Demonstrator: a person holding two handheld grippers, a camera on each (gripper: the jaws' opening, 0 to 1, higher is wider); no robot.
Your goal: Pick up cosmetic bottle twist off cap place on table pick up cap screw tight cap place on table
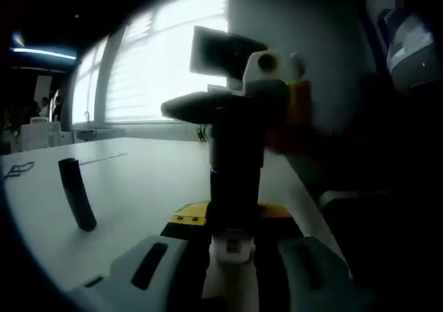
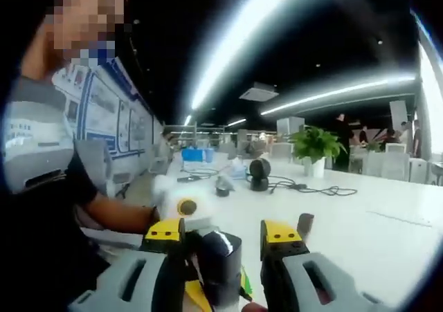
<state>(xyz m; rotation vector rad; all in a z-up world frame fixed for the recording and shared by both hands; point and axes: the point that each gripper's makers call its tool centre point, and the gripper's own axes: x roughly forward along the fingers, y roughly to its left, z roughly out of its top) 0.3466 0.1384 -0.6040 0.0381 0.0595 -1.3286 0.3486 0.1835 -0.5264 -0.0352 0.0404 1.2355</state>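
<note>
The left hand-held gripper [image 1: 232,257] holds the cosmetic bottle [image 1: 234,187] upright above the desk [image 1: 138,187], jaws closed on its lower body. The right hand-held gripper [image 2: 225,246] has its jaws around the cap [image 2: 220,260]; actual contact cannot be told. Judged stage: twisting at the cap, direction undetermined; set-down remains.

Daylight floods through a blinded window [image 1: 166,63] in the left gripper view, blowing out its slats and throwing the bottle [image 1: 235,180] into near silhouette, soft with motion blur. The pale tabletop [image 1: 138,187] catches the glow; the right side sinks into murk. In the right gripper view, ceiling strip lights [image 2: 277,42] smear into long curved streaks under fisheye bending, and the near foreground is dim and out of focus.
</note>
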